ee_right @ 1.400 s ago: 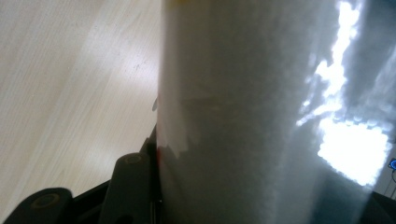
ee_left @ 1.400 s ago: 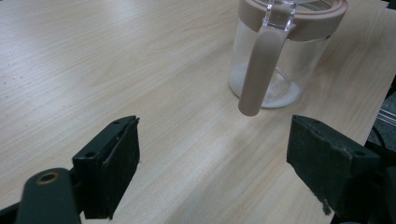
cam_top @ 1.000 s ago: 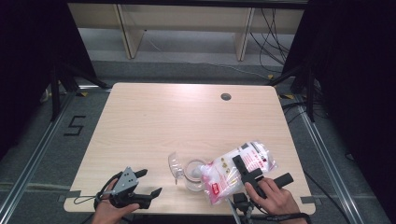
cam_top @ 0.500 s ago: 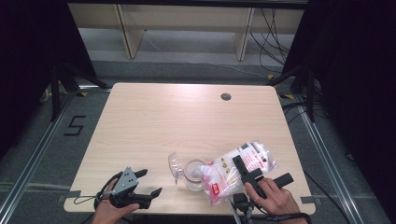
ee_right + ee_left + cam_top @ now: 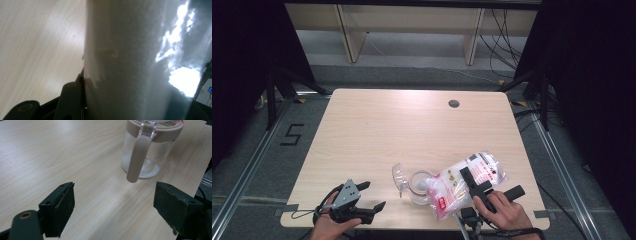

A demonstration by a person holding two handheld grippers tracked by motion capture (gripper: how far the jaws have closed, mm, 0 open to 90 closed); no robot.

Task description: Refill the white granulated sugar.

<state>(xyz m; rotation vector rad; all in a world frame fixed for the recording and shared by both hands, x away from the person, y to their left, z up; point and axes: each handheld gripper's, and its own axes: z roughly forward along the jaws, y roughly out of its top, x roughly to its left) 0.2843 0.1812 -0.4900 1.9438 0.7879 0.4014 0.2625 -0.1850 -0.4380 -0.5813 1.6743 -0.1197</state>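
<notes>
A clear jar (image 5: pixel 418 183) with a pink rim stands near the table's front edge, its transparent lid (image 5: pixel 399 176) flipped open to the left. In the left gripper view the jar (image 5: pixel 147 155) holds a little white powder, and a pink strap hangs down its side. A plastic bag of white powder (image 5: pixel 464 184) with red print is tilted, its lower end at the jar's mouth. My right gripper (image 5: pixel 492 185) is shut on this bag (image 5: pixel 137 62), which presses against its left jaw. My left gripper (image 5: pixel 373 195) rests open at the front left, its jaws (image 5: pixel 115 207) wide apart and short of the jar.
The pale wooden table (image 5: pixel 412 125) has a round cable hole (image 5: pixel 454 104) at the back right. Shelving legs and cables stand on the floor beyond the far edge. Black stands flank both sides.
</notes>
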